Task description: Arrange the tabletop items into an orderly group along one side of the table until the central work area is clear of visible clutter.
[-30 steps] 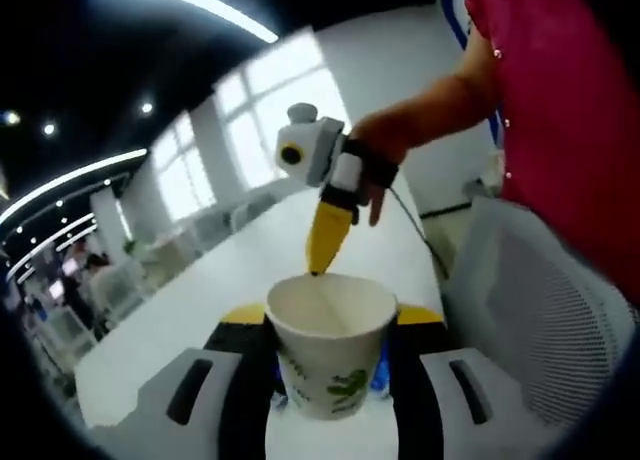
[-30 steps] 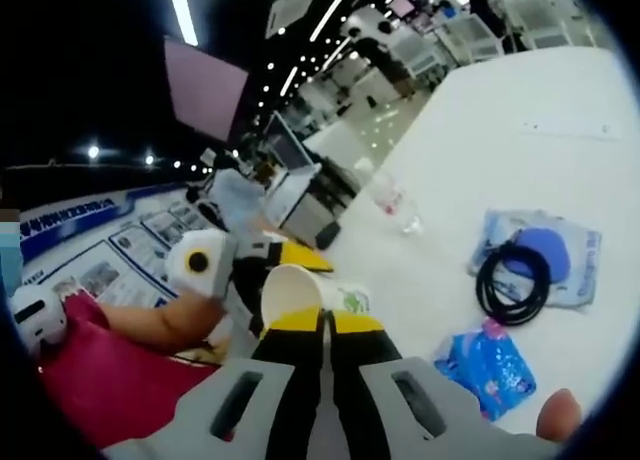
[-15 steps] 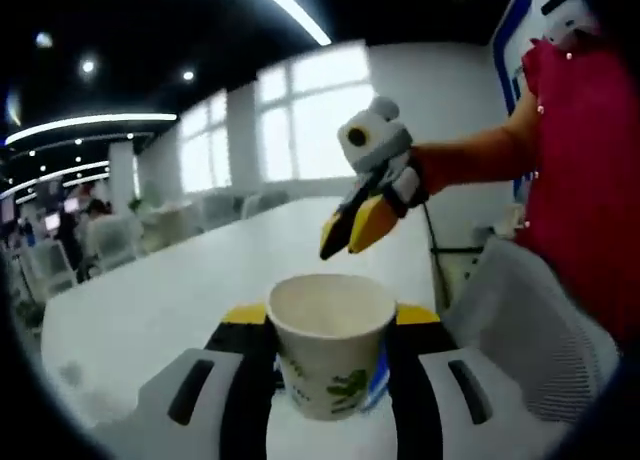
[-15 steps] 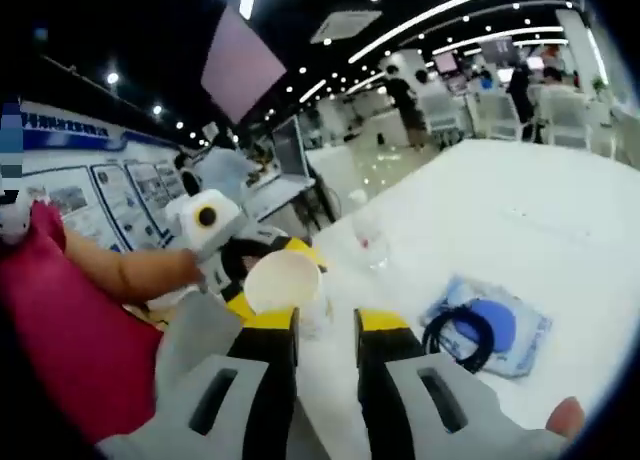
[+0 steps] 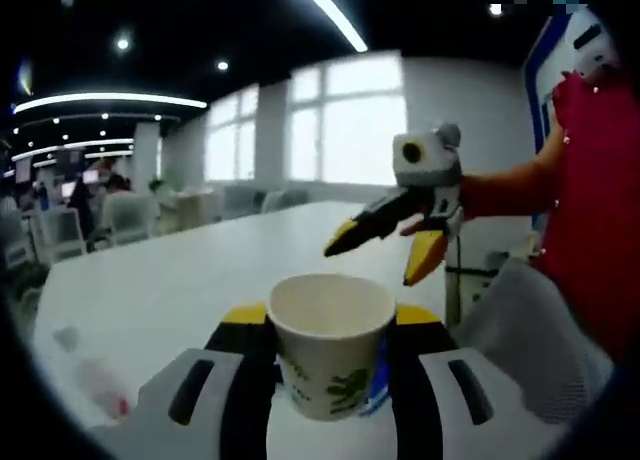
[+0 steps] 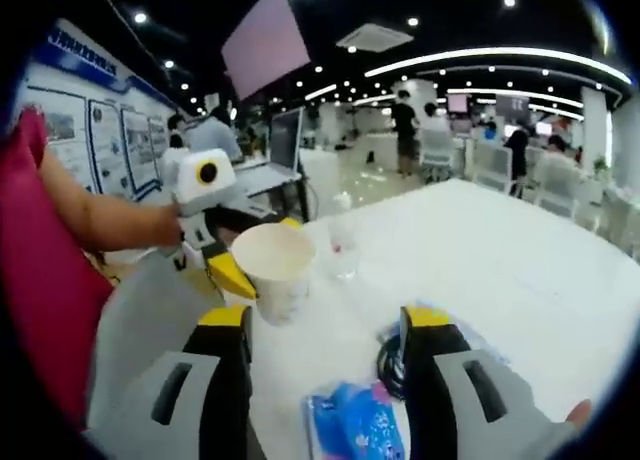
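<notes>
**Right gripper spread, cup held in left**

Left gripper view: left gripper [image 5: 330,325] pinching paper cup [image 5: 331,345] above white table [image 5: 180,290]. Right gripper [image 5: 395,250] beyond, jaws now spread wide, shut a second ago; probably free for a next pick. Plastic bottle [image 5: 95,385] lying lower left.

Right gripper view: right gripper [image 6: 325,325] spread, nothing between. Cup at left, blue packet [image 6: 350,425] just below, black cable [image 6: 390,365] beside right jaw, clear bottle [image 6: 343,250] behind cup. Clutter still central.

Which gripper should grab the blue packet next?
Right. The right gripper is open and empty, and the blue packet lies between its jaws on the white table. The left gripper is shut on the paper cup.
</notes>
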{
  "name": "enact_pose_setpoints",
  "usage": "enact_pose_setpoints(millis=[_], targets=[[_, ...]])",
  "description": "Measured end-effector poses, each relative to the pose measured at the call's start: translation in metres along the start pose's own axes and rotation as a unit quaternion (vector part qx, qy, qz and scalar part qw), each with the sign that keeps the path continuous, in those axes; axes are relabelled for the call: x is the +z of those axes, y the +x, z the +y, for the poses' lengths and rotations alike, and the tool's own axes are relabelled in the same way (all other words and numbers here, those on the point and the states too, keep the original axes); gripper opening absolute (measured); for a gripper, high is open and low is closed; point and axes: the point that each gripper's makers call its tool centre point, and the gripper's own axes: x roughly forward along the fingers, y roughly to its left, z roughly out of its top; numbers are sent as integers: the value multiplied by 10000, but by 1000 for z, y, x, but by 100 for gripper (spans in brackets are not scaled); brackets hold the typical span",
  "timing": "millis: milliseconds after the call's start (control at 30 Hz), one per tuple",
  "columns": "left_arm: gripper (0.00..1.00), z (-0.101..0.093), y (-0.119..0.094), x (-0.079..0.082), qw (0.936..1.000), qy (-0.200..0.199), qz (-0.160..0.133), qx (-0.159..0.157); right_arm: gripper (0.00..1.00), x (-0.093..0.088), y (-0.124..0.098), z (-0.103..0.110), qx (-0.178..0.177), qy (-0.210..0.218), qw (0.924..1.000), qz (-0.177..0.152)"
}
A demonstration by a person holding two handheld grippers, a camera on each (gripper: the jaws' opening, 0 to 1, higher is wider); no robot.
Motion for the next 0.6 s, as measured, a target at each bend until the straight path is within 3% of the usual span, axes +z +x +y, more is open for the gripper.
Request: enact_pose_setpoints(millis=[233, 433, 600], targets=[[41, 11, 2, -4, 9990, -293, -27, 326, 99, -6, 11, -7, -443, -486, 9978, -73], [41, 26, 2, -9, 9961, -396, 5, 787, 99, -10, 21, -7, -567, -677, 9960, -121], [41, 40, 3, -10, 9918, -427, -31, 1202, 99, -12, 31, -7, -497, -571, 9970, -175]])
